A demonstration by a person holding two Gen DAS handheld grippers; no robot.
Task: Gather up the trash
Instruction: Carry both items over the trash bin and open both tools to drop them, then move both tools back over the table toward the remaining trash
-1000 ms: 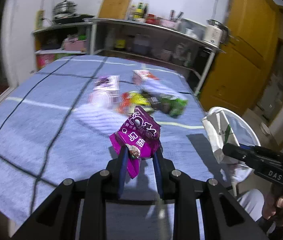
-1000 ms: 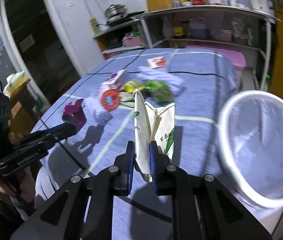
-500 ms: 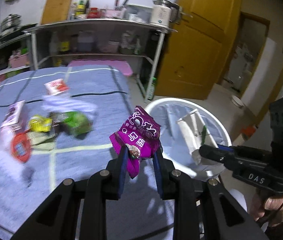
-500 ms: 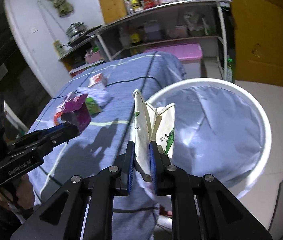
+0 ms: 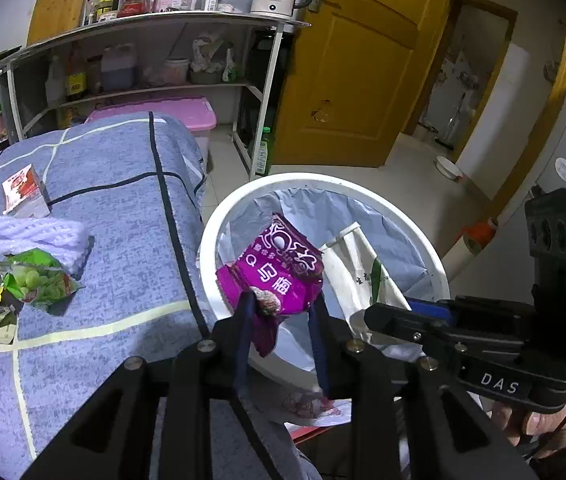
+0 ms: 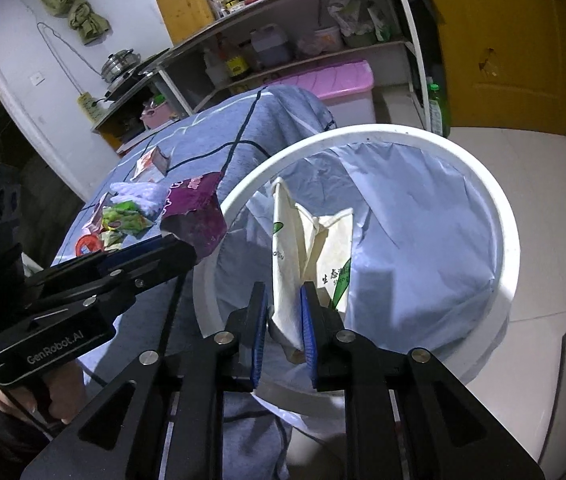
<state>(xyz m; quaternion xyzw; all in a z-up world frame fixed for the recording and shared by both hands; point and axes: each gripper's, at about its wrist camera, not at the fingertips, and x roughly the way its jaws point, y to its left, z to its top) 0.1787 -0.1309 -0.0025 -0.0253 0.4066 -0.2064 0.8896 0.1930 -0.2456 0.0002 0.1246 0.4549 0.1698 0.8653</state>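
My left gripper point(image 5: 281, 306) is shut on a purple snack wrapper point(image 5: 279, 268) and holds it over the near left rim of the white trash bin point(image 5: 219, 224), which is lined with a pale blue bag. My right gripper point(image 6: 283, 300) is shut on a cream paper bag with green print point(image 6: 315, 248) and holds it over the bin's opening point(image 6: 511, 240). In the left wrist view the paper bag point(image 5: 363, 264) and the right gripper point(image 5: 379, 314) show at the right. In the right wrist view the purple wrapper point(image 6: 199, 216) shows at the left.
The table with a blue checked cloth point(image 5: 123, 208) lies left of the bin. On it are a green wrapper point(image 5: 35, 280), a white knitted foam net point(image 5: 35, 232), a small red and white box point(image 5: 23, 190) and more wrappers. Metal shelves point(image 5: 155, 60) and a yellow door point(image 5: 355, 80) stand behind.
Both grippers have swung right from above the table to above the bin, each still holding its piece of trash. The bin now fills the middle of both views.
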